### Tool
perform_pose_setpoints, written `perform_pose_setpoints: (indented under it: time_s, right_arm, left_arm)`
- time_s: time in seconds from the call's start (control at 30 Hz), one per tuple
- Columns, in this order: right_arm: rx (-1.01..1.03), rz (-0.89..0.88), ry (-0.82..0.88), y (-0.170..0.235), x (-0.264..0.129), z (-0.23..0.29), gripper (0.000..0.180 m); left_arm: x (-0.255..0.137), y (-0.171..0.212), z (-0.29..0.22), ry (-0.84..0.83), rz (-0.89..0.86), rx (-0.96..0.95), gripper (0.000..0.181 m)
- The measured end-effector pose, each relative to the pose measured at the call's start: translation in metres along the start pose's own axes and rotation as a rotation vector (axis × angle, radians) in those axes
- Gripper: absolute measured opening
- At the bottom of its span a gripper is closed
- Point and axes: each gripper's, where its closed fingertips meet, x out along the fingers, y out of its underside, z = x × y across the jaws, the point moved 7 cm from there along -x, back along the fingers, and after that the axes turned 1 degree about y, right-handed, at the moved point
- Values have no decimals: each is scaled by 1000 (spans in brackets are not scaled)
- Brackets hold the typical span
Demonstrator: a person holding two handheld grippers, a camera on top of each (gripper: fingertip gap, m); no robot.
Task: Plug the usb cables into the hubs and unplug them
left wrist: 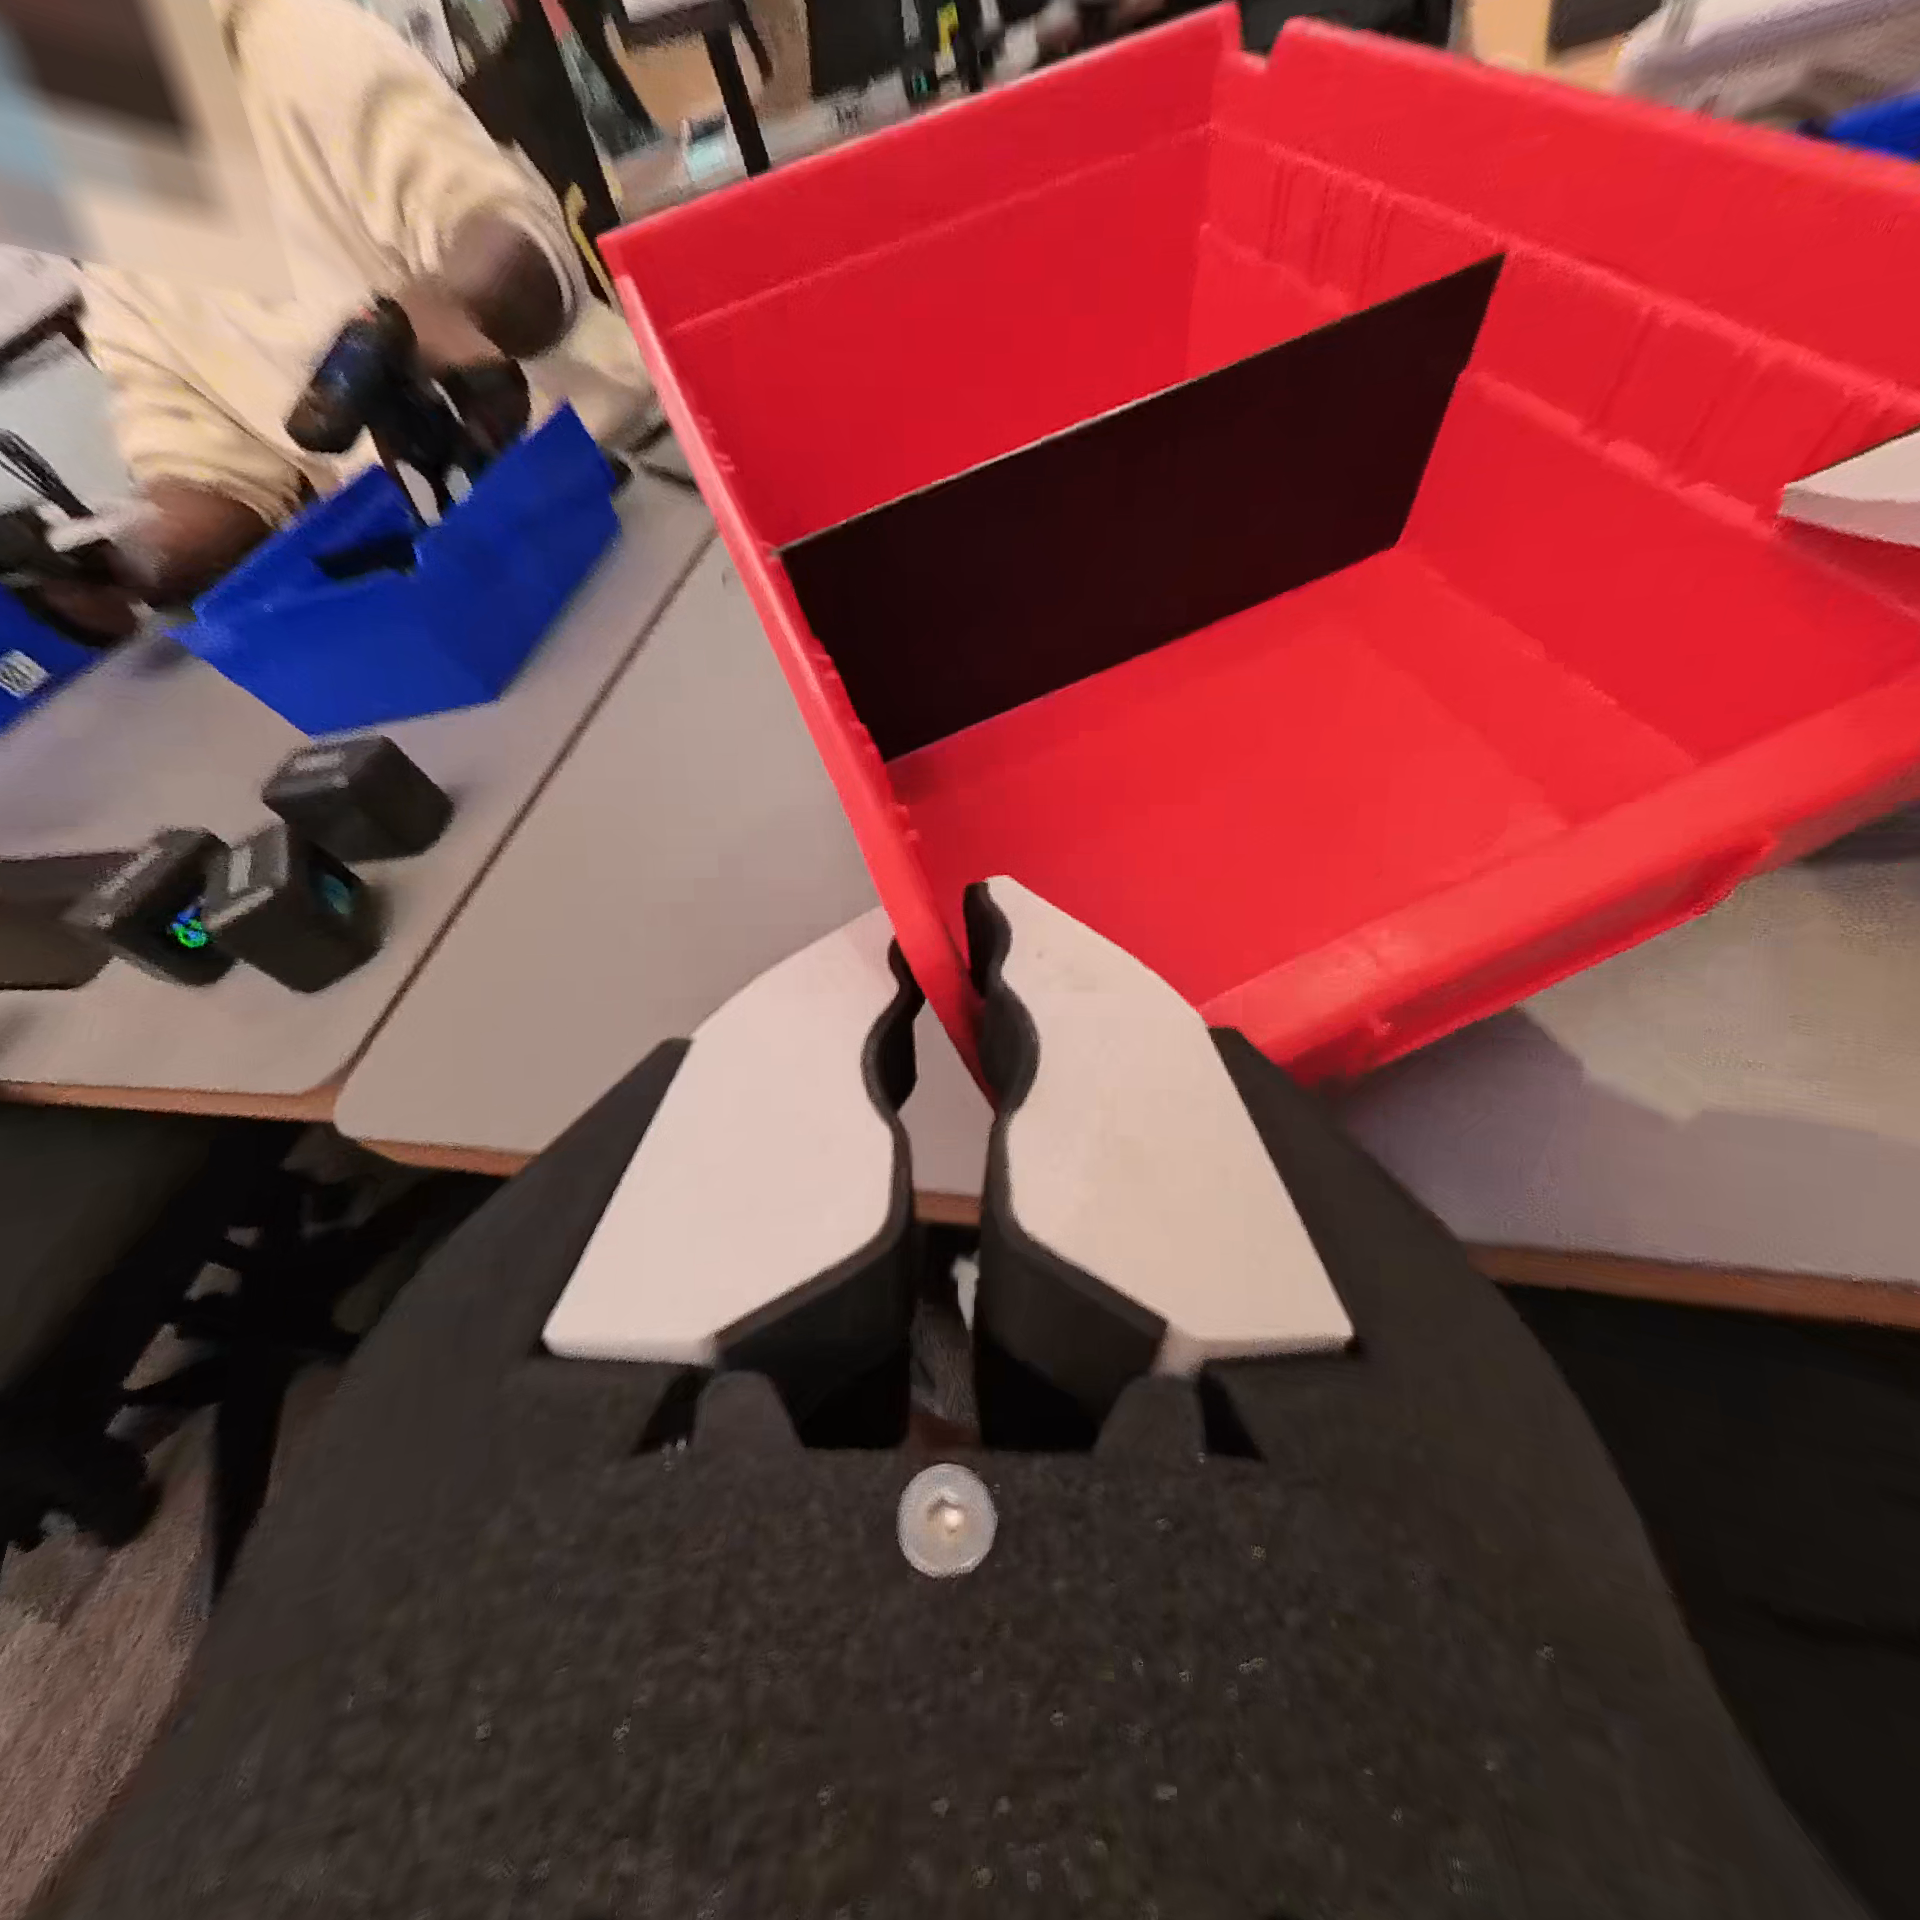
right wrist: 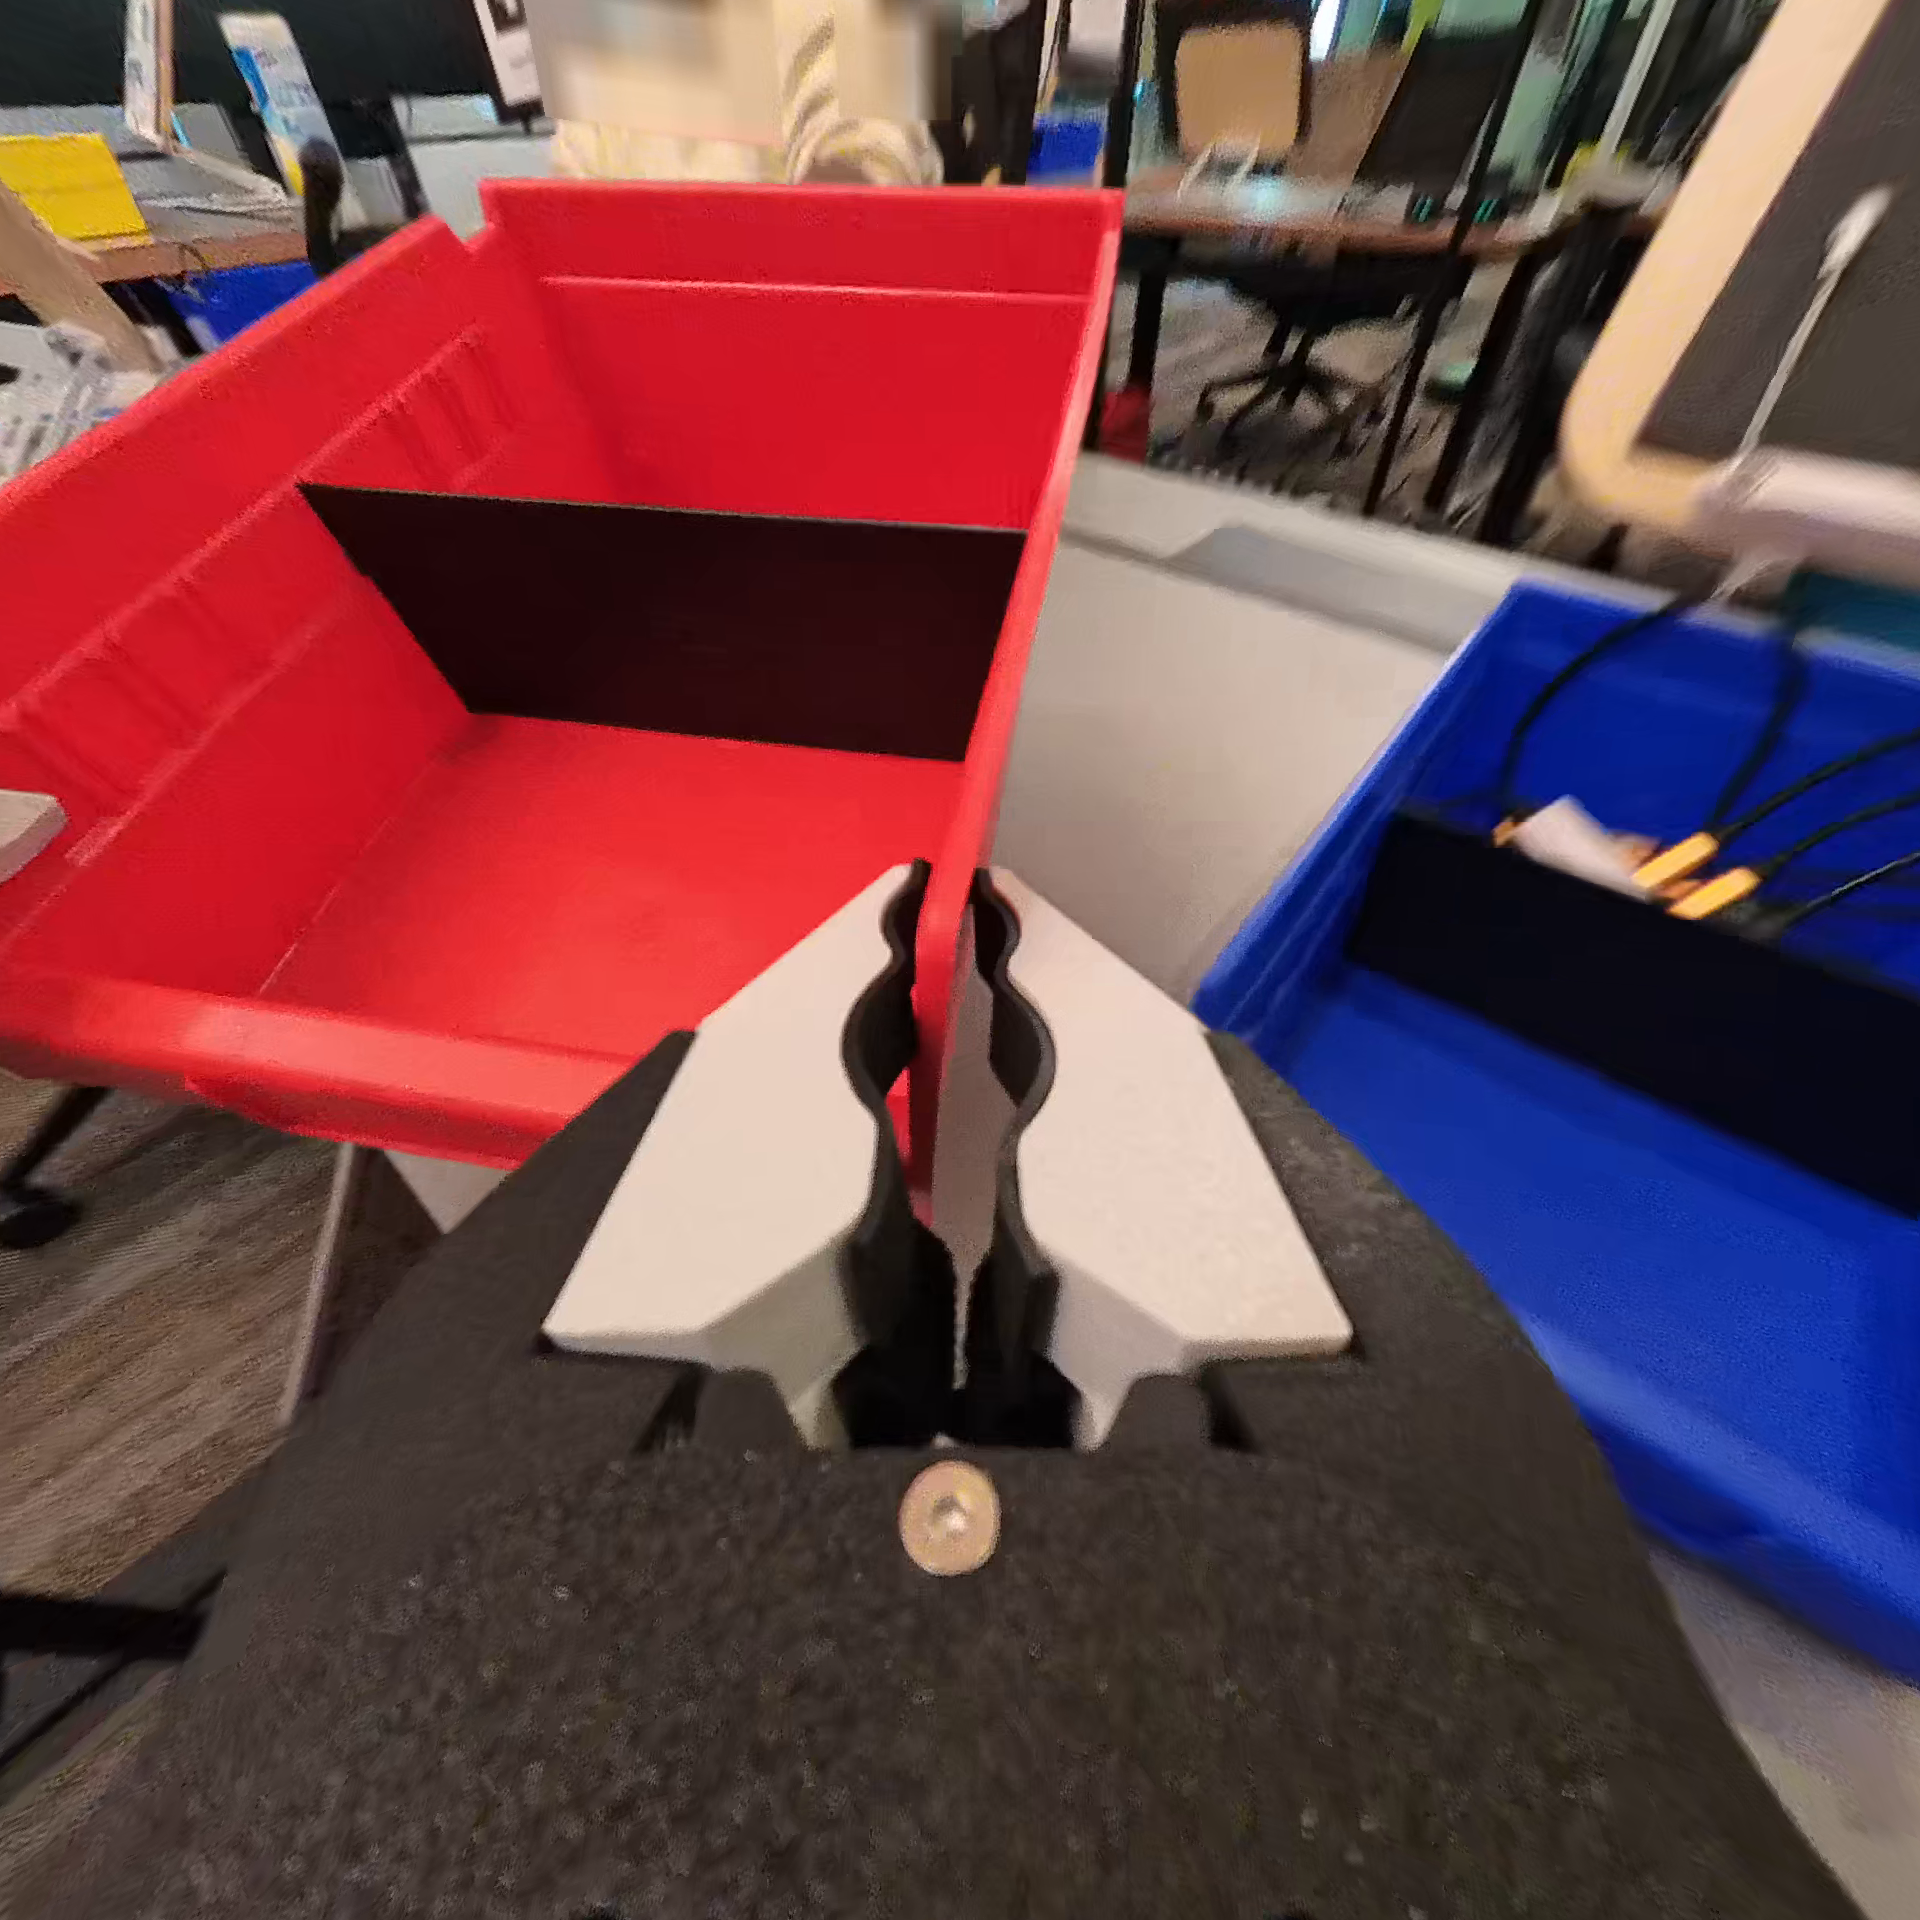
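A red bin [left wrist: 935,364] with a black divider [left wrist: 1122,540] has nothing lying in it. My left gripper [left wrist: 940,925] is shut on its left wall near the front corner. My right gripper [right wrist: 951,878] is shut on the right wall of the same bin [right wrist: 810,405], near the front; the divider [right wrist: 707,623] crosses its middle. Black cables with orange plugs [right wrist: 1704,873] lie in a blue bin [right wrist: 1558,1247] to the right. Each view shows the other gripper's fingertip [left wrist: 1860,499] [right wrist: 26,831] at the bin's opposite wall. I see no hub clearly.
The grey table [left wrist: 644,883] has its wooden front edge close below the grippers. On the left, a person in a cream sleeve [left wrist: 343,208] works over another blue bin [left wrist: 416,623]. Small black boxes [left wrist: 312,862] stand there. Chairs and desks stand behind. Some 20 cm of space lies between my two pairs of fingers.
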Motion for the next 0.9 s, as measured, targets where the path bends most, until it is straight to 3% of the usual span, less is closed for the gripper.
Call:
perform_pose_setpoints:
  time_s: [0.2,0.4,0.53,0.73,0.9]
  right_arm:
    - [-75,-144,192,-56,-57,-72,7]
    - [-8,-193,511,-80,-138,-205,5]
    - [-23,70,653,-50,-175,-307,7]
    - [221,197,611,41,-217,-422,4]
    - [238,243,609,90,-235,-457,5]
  left_arm:
    - [14,-80,-54,73,-157,92,8]
    - [52,-179,-185,252,-285,186,8]
    - [64,-218,-296,347,-335,171,6]
    - [89,-191,-442,453,-215,157,5]
    - [104,-143,-501,547,-98,158,6]
